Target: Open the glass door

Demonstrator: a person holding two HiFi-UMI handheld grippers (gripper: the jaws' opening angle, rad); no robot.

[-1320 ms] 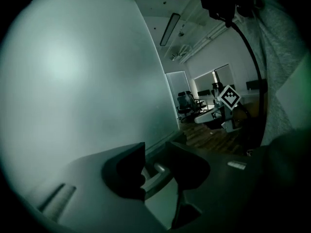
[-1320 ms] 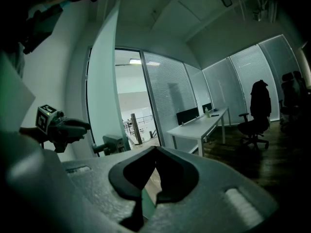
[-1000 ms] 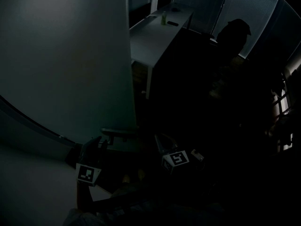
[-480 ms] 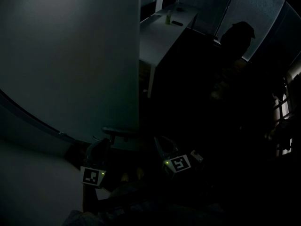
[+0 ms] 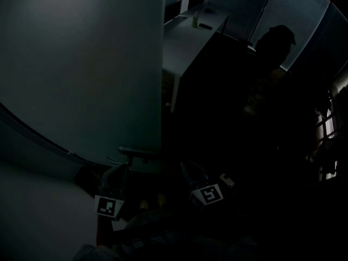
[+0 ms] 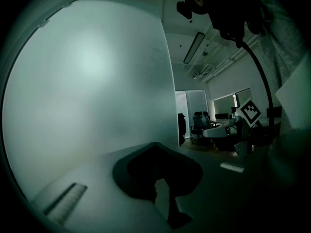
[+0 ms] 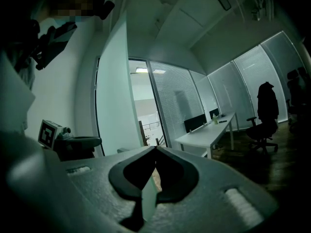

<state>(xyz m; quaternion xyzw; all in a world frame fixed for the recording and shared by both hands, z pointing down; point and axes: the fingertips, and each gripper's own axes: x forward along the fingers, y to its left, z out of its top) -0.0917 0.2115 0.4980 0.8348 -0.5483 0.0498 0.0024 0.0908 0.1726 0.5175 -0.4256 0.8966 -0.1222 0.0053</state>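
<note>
Head view: the glass door [image 5: 81, 64] fills the left, a frosted panel whose free edge runs down the middle of the scene. Far beyond it stand a white desk [image 5: 187, 37] and a chair [image 5: 274, 42] with a dark coat over its back. At the near end of that edge sits a short level bar [image 5: 136, 152] (the handle, I take it). The left gripper [image 5: 118, 170] is just below and left of the bar. The right gripper [image 5: 189, 173] hangs to its right, apart from the door. The room is so dark that I cannot tell whether anything touches the bar.

Left gripper view: the door takes up the left half. The jaws have just been closing and now meet at their tips, with nothing I can make out between them. The bar is cut off from this view.

Right gripper view: these jaws are together too, and empty, pointing level toward the far desk. The door stands on the left, with a lit opening past its edge.

To do this step well, I would make sure the left jaws truly have the handle before pulling, since a closed, empty grip would only slide off. Then draw the door along its own arc, keeping the gripper level. Keep the right gripper clear of the swinging edge.
</note>
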